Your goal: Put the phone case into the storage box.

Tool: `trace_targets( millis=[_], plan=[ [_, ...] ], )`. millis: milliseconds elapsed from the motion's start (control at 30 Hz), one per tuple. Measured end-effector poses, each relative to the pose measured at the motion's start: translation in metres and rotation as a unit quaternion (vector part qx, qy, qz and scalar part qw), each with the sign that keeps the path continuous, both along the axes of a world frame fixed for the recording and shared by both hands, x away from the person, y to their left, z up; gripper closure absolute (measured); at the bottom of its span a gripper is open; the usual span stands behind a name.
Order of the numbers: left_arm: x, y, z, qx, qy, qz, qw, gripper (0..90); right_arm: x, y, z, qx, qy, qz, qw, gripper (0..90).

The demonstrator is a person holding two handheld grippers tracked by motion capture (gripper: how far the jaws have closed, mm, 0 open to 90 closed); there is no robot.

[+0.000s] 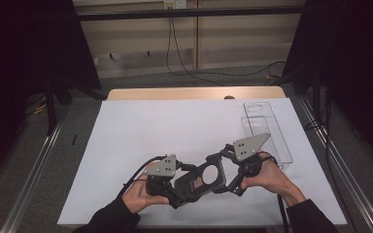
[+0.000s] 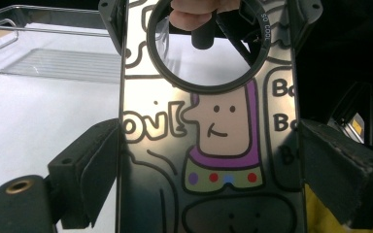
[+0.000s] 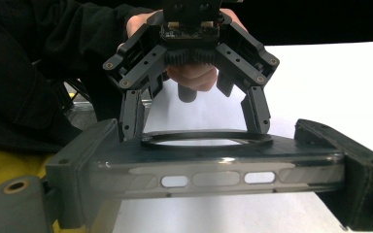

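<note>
Black phone case (image 1: pixel 201 180) with a cartoon print and a round ring, held in the air just above the near middle of the white-covered tabletop (image 1: pixel 141 131), clamped between both grippers at once. Left gripper (image 2: pixel 209 160): its pads press the case's two long edges, the printed back facing its camera. Right gripper (image 3: pixel 213 177): clenched across the far end of the same case, whose side wall with slotted cut-outs spans its jaws. One hand (image 1: pixel 138 194) carries the left gripper, another hand (image 1: pixel 267 177) the right. Clear plastic tray (image 1: pixel 267 128): far right on the tabletop, apart from the case, apparently with nothing in it. Step in hand, as judged: a two-gripper hold, likely a handover or a reorienting of the case. Next move would call for one gripper to let go while the other keeps firm pressure, then a carry towards the tray without the glossy case slipping.
</note>
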State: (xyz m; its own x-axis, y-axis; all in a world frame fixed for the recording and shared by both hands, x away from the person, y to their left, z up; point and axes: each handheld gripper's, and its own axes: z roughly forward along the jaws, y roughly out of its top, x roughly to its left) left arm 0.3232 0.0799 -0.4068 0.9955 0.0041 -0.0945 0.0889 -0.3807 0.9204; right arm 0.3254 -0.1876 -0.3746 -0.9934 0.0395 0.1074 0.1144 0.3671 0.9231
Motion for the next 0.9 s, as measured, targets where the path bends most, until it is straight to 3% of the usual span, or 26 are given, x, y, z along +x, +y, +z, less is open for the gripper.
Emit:
trace_targets(
  millis=[467,900],
  plan=[
    [0.0017,0.0014,-0.0005,-0.006,-0.004,0.005,1.0000,12.0,-0.0003,0.0009,0.0014,-0.004,-0.002,-0.008,1.0000,11.4],
    [0.0010,0.0019,-0.0031,-0.020,-0.008,0.033,0.9992,7.2,0.0000,-0.0015,0.0027,-0.008,0.001,-0.025,0.9996,11.8]
  ],
)
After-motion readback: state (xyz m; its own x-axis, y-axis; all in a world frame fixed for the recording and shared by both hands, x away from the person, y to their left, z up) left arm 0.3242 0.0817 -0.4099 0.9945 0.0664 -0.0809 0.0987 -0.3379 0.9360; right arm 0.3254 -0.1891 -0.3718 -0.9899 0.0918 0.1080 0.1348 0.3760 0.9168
